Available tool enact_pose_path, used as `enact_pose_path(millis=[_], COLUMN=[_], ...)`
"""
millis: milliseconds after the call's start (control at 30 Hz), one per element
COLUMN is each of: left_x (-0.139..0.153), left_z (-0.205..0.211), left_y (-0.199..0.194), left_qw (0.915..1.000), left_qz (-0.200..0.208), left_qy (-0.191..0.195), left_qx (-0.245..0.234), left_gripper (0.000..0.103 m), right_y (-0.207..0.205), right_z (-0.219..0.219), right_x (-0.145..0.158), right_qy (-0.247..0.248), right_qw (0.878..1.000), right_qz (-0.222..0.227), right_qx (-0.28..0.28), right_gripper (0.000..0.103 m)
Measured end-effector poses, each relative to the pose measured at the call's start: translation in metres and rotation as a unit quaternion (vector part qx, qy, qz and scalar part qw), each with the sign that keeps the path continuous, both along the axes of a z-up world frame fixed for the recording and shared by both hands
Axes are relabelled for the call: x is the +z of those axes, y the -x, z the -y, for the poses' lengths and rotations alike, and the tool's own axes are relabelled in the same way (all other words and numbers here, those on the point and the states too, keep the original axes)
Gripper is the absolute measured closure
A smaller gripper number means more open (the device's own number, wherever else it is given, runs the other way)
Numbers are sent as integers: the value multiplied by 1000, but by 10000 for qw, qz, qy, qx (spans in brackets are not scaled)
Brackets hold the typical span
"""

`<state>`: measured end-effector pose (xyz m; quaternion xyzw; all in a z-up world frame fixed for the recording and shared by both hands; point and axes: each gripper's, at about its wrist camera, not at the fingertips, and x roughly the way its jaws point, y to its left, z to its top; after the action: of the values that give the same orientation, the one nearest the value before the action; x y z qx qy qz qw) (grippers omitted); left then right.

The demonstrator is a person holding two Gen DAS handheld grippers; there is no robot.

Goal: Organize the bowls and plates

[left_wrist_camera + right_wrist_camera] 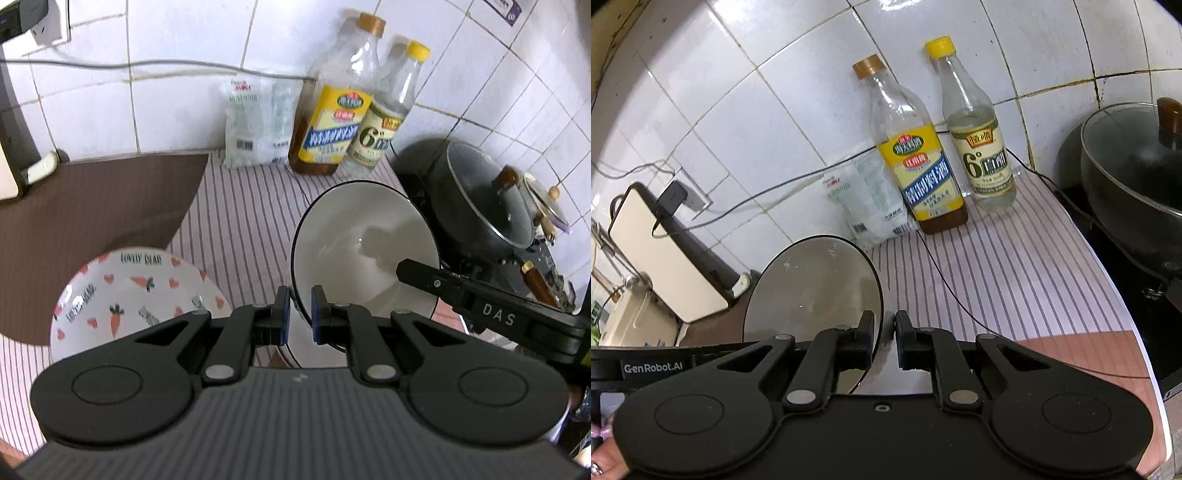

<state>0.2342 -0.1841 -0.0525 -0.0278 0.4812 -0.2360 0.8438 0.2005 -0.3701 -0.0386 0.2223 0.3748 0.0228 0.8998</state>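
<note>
The left gripper (pixel 297 310) has its two blue-padded fingers (pixel 283 306) drawn in on the near rim of the white bowl (pixel 364 247), and the right gripper (pixel 884 334) pinches the same bowl (pixel 812 291) at its rim from the other side, one finger inside and one outside the wall. In the left wrist view the right gripper's finger reaches into the bowl from the right, casting a shadow on the inside. The bowl is tipped up on edge, its opening facing the left camera, probably so that both hands can steady it while carrying it toward a stack. Just left of the left gripper lies the patterned plate (pixel 129 295) with hearts and carrots, tilted and partly behind the gripper body, resting half on the brown mat (pixel 92 206) and half on the striped cloth (pixel 243 221); it looks like the next piece to sort. Further ahead, against the tiled wall, stand a yellow-labelled bottle (pixel 332 122), a clear bottle (pixel 388 125) and a plastic bag (pixel 255 122). To the right sits a dark pot (pixel 487 199) with a glass lid. Whether the bowl's base touches the cloth is hidden by the grippers, and the plate's lower edge is cut off too.
</note>
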Motion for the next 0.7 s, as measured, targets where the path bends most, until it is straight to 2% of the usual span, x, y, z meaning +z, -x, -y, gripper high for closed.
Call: enact_pose_path(millis=[167, 500, 600, 700], left_x=[-17, -38, -37, -38], left_z=[10, 17, 19, 19], left_y=[9, 14, 17, 18], left_qw=[9997, 9977, 9974, 9968], left_qz=[-97, -372, -312, -314], left_qy=[-202, -549, -624, -719], left_qx=[-47, -125, -189, -162], left_gripper=[93, 93, 92, 92], right_y=[15, 28, 27, 26], right_z=[3, -19, -25, -27], right_x=[-21, -38, -39, -41], right_qy=[-39, 957, 1246, 1304], right_qw=[9999, 9952, 9919, 9912], right_qz=[5, 224, 228, 193], right_qx=[-136, 25, 84, 151], right_gripper=[87, 87, 87, 87])
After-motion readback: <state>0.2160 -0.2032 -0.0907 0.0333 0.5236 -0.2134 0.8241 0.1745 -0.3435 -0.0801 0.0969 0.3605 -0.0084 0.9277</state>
